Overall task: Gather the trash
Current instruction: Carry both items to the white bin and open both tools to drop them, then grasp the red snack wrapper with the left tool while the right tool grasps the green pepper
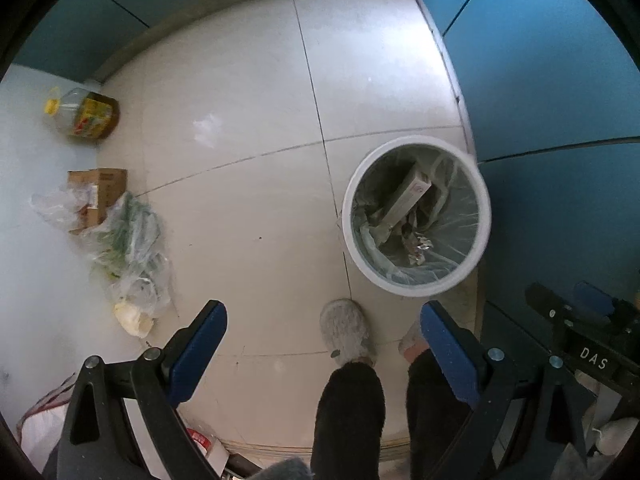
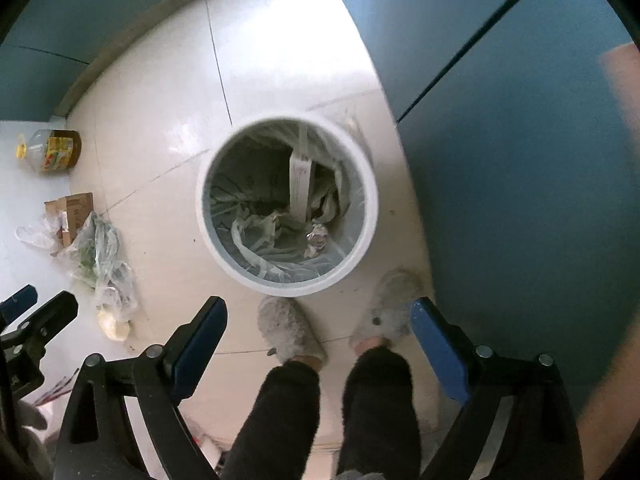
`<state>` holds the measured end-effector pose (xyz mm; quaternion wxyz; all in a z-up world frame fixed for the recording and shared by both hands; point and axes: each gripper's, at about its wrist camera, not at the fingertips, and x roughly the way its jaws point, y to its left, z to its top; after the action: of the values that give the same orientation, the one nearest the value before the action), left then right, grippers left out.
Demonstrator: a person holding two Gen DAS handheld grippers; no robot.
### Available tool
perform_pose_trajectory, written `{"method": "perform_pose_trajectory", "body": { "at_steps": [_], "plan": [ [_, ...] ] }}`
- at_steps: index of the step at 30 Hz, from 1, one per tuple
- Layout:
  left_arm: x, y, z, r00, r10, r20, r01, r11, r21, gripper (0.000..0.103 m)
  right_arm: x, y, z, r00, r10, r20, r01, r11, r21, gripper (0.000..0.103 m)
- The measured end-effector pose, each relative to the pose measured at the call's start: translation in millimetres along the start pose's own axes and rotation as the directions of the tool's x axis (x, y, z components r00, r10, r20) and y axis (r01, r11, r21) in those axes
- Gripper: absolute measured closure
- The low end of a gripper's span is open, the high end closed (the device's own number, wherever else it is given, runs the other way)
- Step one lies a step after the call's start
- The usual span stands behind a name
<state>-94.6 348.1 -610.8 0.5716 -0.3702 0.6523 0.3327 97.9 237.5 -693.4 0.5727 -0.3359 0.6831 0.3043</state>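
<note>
Below me, centre frame, a round white plastic bin [image 2: 287, 206] with crinkled clear liner holds a flat carton [image 2: 300, 184] and crumpled foil [image 2: 317, 237]. My left gripper [image 1: 323, 354] and right gripper [image 2: 318, 354] have their blue-padded fingers spread wide apart, holding nothing.

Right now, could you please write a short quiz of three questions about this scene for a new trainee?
1. True or false: the trash bin has a plastic liner.
2. What does the right claw hold? A) a box B) nothing C) a bottle
3. Which bottle stands beside the far wall?

Key: 1 true. 2 B; the left claw is also open and empty. 3 The oil bottle with the yellow cap.
</note>
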Motion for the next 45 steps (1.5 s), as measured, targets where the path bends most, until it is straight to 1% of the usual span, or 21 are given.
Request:
{"method": "perform_pose_trajectory", "body": {
  "at_steps": [3, 4, 5, 7, 11, 13, 15, 18, 23, 26, 29, 31, 33, 34, 35, 36, 37, 38, 40, 43, 45],
  "plan": [
    [-45, 3, -13, 0.999, -0.004, 0.037, 0.004, 1.000, -0.009, 0.004, -56, 5, -13, 0.999, -0.017, 0.050, 0.018, 1.000, -0.016, 0.008],
    [-61, 4, -18, 0.999, -0.003, 0.053, 0.003, 1.000, -0.011, 0.004, -75, 7, -18, 0.997, -0.026, 0.069, 0.028, 0.999, -0.025, 0.006],
    [-79, 5, -24, 0.997, 0.003, 0.075, -0.002, 1.000, -0.012, 0.004, -94, 9, -22, 0.996, -0.027, 0.088, 0.030, 0.999, -0.029, 0.000],
    [-110, 7, -35, 0.992, 0.024, 0.128, -0.023, 1.000, -0.014, 0.004, -135, 16, -33, 0.991, -0.031, 0.133, 0.037, 0.998, -0.046, 0.000],
    [-181, 15, -58, 0.969, -0.009, 0.249, 0.011, 1.000, -0.008, 0.000, -206, 30, -58, 0.976, -0.027, 0.214, 0.049, 0.994, -0.095, 0.000],
    [-211, 16, -69, 0.957, -0.004, 0.291, 0.006, 1.000, -0.005, 0.000, -253, 35, -75, 0.965, 0.002, 0.263, 0.029, 0.993, -0.116, 0.000],
    [-243, 14, -79, 0.939, 0.005, 0.344, -0.009, 1.000, 0.009, 0.000, -289, 37, -88, 0.953, 0.033, 0.300, 0.003, 0.993, -0.116, 0.000],
    [-291, 5, -92, 0.909, 0.012, 0.416, -0.028, 0.999, 0.031, 0.000, -350, 25, -111, 0.926, 0.096, 0.365, -0.069, 0.994, -0.088, 0.000],
    [-358, -25, -106, 0.857, 0.009, 0.515, -0.065, 0.994, 0.090, 0.000, -421, -22, -140, 0.879, 0.152, 0.452, -0.170, 0.985, 0.000, 0.000],
    [-386, -60, -104, 0.846, -0.036, 0.531, -0.055, 0.986, 0.154, 0.000, -460, -77, -163, 0.846, 0.158, 0.509, -0.241, 0.965, 0.101, 0.000],
    [-401, -110, -101, 0.840, -0.058, 0.540, -0.077, 0.972, 0.224, 0.000, -486, -137, -188, 0.829, 0.111, 0.547, -0.270, 0.937, 0.220, 0.000],
    [-405, -149, -96, 0.838, -0.042, 0.545, -0.115, 0.961, 0.251, 0.000, -496, -184, -204, 0.825, 0.057, 0.563, -0.272, 0.912, 0.306, 0.000],
    [-405, -187, -90, 0.846, -0.045, 0.531, -0.126, 0.951, 0.282, 0.000, -498, -232, -218, 0.832, -0.009, 0.554, -0.251, 0.885, 0.392, 0.000],
    [-402, -210, -86, 0.852, -0.048, 0.521, -0.132, 0.944, 0.304, 0.000, -498, -263, -228, 0.835, -0.040, 0.549, -0.251, 0.860, 0.444, 0.000],
    [-397, -235, -83, 0.858, -0.047, 0.511, -0.144, 0.933, 0.328, 0.000, -496, -279, -231, 0.835, -0.050, 0.548, -0.256, 0.847, 0.466, 0.001],
    [-395, -254, -81, 0.865, -0.046, 0.499, -0.152, 0.924, 0.350, 0.000, -493, -310, -238, 0.837, -0.069, 0.543, -0.261, 0.821, 0.507, 0.004],
    [-392, -272, -80, 0.872, -0.048, 0.488, -0.156, 0.916, 0.370, 0.000, -488, -330, -240, 0.841, -0.076, 0.536, -0.262, 0.810, 0.525, 0.013],
    [-387, -291, -79, 0.883, -0.046, 0.467, -0.163, 0.904, 0.396, 0.000, -482, -342, -237, 0.844, -0.074, 0.532, -0.264, 0.806, 0.531, 0.026],
    [-377, -324, -76, 0.896, -0.057, 0.441, -0.160, 0.884, 0.440, 0.000, -468, -374, -230, 0.860, -0.071, 0.505, -0.249, 0.807, 0.536, 0.036],
    [-365, -367, -76, 0.905, -0.063, 0.421, -0.177, 0.843, 0.508, 0.000, -445, -395, -207, 0.877, -0.037, 0.479, -0.246, 0.822, 0.514, 0.038],
    [-358, -393, -76, 0.917, -0.086, 0.390, -0.164, 0.809, 0.564, 0.000, -422, -398, -187, 0.887, -0.014, 0.462, -0.249, 0.828, 0.502, 0.038]
  ]
}}
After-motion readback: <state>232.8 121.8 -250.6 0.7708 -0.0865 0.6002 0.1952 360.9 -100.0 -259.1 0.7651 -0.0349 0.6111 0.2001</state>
